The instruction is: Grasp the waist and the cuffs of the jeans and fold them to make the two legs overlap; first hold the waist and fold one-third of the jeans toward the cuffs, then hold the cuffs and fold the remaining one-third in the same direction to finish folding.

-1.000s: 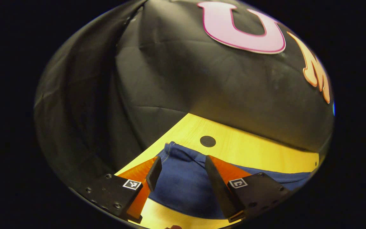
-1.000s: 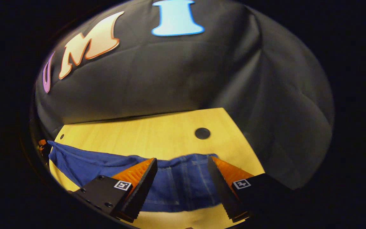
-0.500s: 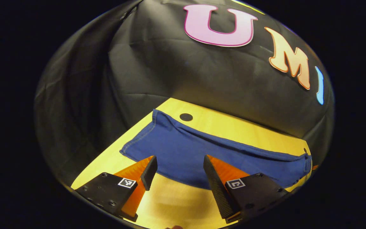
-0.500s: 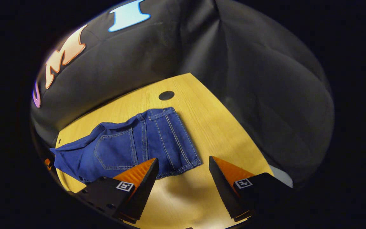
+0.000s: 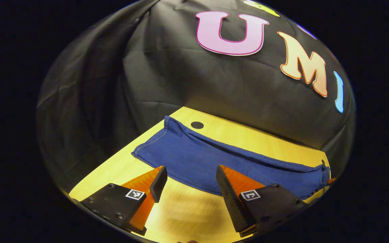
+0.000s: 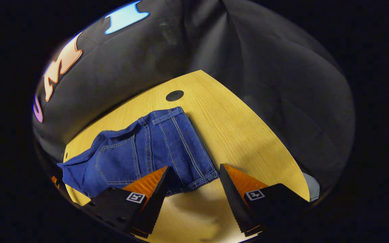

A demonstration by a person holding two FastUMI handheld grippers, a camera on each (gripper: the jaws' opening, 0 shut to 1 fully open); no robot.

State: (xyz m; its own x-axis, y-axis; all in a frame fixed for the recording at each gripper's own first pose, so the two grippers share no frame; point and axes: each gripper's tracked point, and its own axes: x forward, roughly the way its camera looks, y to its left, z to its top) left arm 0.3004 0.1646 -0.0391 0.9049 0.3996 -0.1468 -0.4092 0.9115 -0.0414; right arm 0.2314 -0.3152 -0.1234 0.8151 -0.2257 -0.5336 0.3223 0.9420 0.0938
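Observation:
Blue jeans [image 5: 211, 162] lie flat on the wooden table [image 5: 177, 216], folded lengthwise with one leg over the other. In the left gripper view the cuff end lies near the table's left corner and the legs run off to the right. My left gripper [image 5: 188, 179] hovers open just in front of the near edge of the legs, holding nothing. In the right gripper view the waist end of the jeans [image 6: 160, 148] shows its waistband, seams and a back pocket. My right gripper [image 6: 194, 177] is open by the near corner of the waistband, empty.
A round dark hole [image 5: 197, 125] sits in the table near the cuff end, and another round dark hole [image 6: 174, 95] beyond the waistband. The table [image 6: 248, 135] has bare wood right of the jeans. The black cloth wall stands close behind.
Both grippers have let go of the jeans and drawn back and up. The jeans now lie flat with the legs overlapped, and the right gripper has swung toward the waist.

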